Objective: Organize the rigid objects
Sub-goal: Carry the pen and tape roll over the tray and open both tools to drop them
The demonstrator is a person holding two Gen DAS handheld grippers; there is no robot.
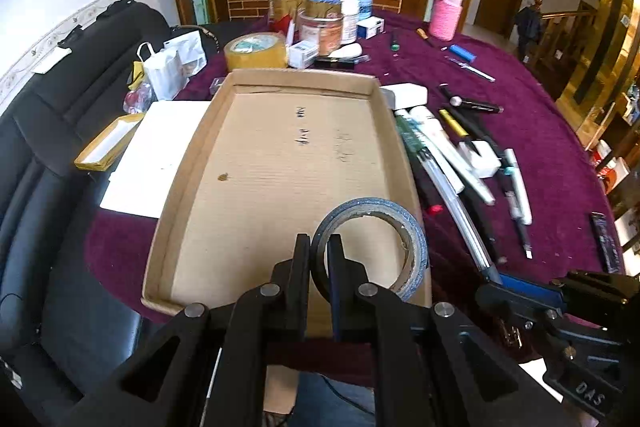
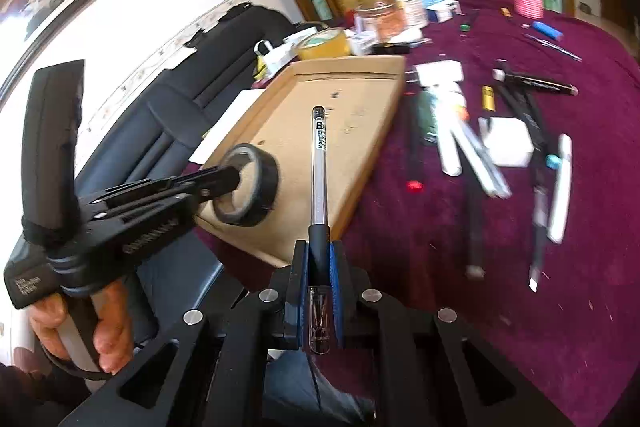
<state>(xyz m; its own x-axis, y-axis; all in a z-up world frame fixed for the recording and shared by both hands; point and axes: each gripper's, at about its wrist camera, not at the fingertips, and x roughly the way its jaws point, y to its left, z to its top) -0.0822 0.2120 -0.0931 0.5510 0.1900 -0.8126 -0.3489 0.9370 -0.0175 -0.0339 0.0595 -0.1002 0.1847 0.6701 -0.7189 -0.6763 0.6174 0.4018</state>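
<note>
My left gripper (image 1: 319, 247) is shut on the wall of a dark roll of tape (image 1: 372, 247), held over the near end of a shallow cardboard tray (image 1: 192, 163). In the right wrist view the same left gripper (image 2: 232, 179) and tape roll (image 2: 256, 187) hang above the tray's near left corner (image 2: 248, 235). My right gripper (image 2: 319, 251) is shut on a clear pen (image 2: 319, 163) by its black grip. The pen points forward over the tray's (image 2: 384, 131) near right edge. The right gripper (image 1: 520, 291) shows at the lower right of the left wrist view.
Several pens, markers and white erasers (image 1: 472, 147) lie on the purple tablecloth (image 1: 552, 155) right of the tray. A yellow tape roll (image 1: 256, 51), jars (image 1: 324, 23) and small boxes crowd the far side. White paper (image 1: 152, 155) and black seats (image 1: 48, 147) lie left. A hand (image 2: 100, 331) grips the left tool.
</note>
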